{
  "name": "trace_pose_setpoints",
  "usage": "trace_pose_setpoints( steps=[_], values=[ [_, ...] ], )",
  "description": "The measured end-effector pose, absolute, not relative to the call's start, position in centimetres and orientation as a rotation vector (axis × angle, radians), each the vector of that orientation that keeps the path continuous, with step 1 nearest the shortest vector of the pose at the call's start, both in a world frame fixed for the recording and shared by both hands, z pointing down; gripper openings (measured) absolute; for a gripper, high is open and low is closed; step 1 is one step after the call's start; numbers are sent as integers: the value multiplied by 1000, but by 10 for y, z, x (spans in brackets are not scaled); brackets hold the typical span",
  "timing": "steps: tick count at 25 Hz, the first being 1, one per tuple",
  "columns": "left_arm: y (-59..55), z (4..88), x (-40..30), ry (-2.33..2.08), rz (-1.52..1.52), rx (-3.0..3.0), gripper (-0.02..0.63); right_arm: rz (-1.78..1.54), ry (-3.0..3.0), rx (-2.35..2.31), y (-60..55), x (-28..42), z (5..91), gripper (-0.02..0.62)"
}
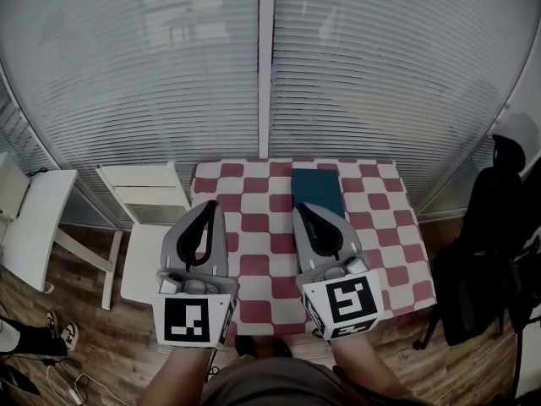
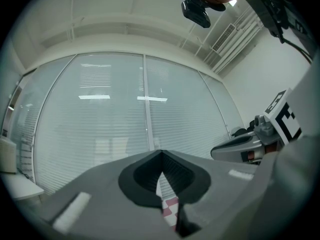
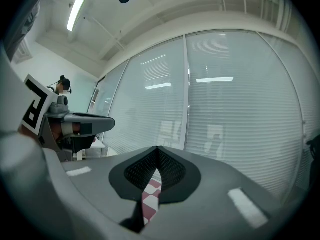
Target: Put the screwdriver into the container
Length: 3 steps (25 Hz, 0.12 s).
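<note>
Overhead, in the head view, the left gripper (image 1: pixel 210 210) and the right gripper (image 1: pixel 306 211) hang side by side above a desk (image 1: pixel 254 224) covered in a red-and-white check. A dark teal rectangular thing (image 1: pixel 318 189), probably the container, lies on the far half of the desk, with its near end hidden behind the right gripper. From this angle its inside cannot be read. No screwdriver shows on any bare part of the desk. A white chair (image 1: pixel 148 194) stands just left of the desk and a black chair (image 1: pixel 482 260) well to its right.

In the left gripper view the fingers are pressed together at the tip with nothing between them. Only a sliver of check cloth shows through the slit lower down. The gripper points at the blinds (image 2: pixel 110 129), not down at the desk.

The right gripper view shows the same. Its fingers meet at the tip and pinch nothing, and the check cloth shows through the gap below.

Step in hand (judgement): the pictures do not settle it. Two empty grippers held off the desk fit either a screwdriver that lies hidden under them, waiting to be picked up, or one that already rests in the teal thing. Any move to come calls first for finding the screwdriver, which no view shows.
</note>
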<state>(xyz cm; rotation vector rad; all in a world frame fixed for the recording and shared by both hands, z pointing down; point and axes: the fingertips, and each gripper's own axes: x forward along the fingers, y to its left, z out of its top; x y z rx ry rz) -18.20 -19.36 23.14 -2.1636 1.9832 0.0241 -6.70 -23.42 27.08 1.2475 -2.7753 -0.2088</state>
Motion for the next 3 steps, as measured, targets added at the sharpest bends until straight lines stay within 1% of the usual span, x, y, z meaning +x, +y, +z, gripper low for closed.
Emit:
trace_pose_setpoints(
  steps=[3],
  values=[
    [-194, 231, -184, 1986, 23, -2163, 0, -208, -2775, 1246, -235, -69, 271, 24]
  ],
)
